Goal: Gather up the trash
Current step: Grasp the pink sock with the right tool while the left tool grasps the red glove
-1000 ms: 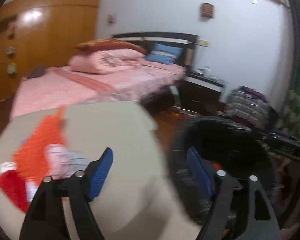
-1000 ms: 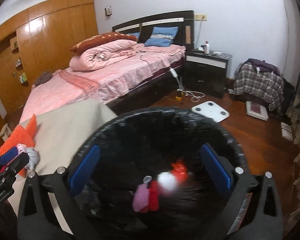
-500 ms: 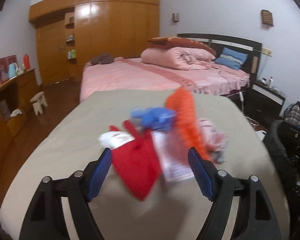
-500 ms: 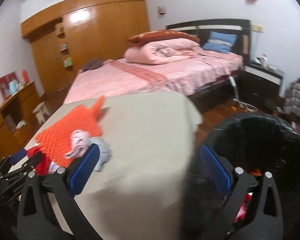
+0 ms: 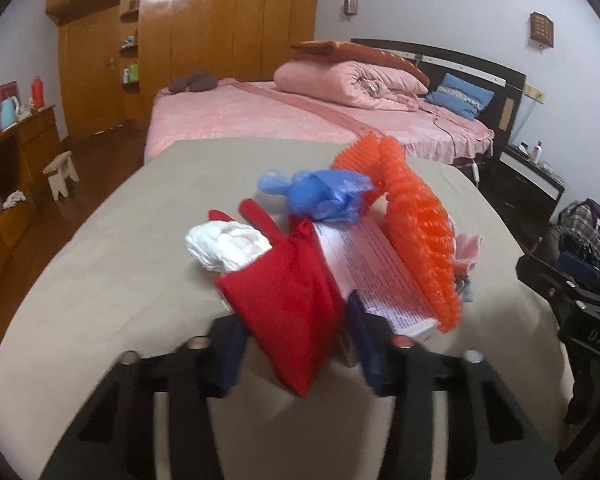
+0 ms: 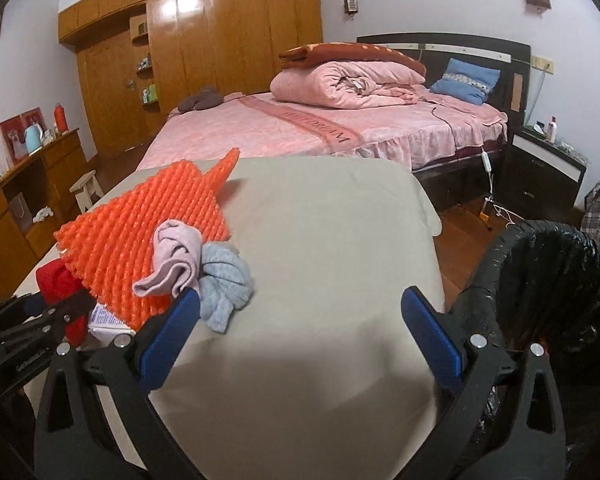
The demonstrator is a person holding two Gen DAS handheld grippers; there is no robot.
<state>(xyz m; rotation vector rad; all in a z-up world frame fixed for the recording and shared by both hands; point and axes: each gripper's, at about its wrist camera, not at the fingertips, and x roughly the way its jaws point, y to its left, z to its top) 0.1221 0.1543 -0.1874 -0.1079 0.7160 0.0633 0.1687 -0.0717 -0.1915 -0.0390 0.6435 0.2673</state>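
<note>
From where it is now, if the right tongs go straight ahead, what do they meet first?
Probably the bare beige table cover; the right tongs stand open, with the blue cloth just beside the left finger.

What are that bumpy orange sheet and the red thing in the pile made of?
The orange sheet looks like foam or plastic netting: a regular raised mesh with a slight sheen, and it holds its folds. The red thing looks like matte cloth or felt: no shine, soft folded edges. I cannot tell the exact material of either.
</note>
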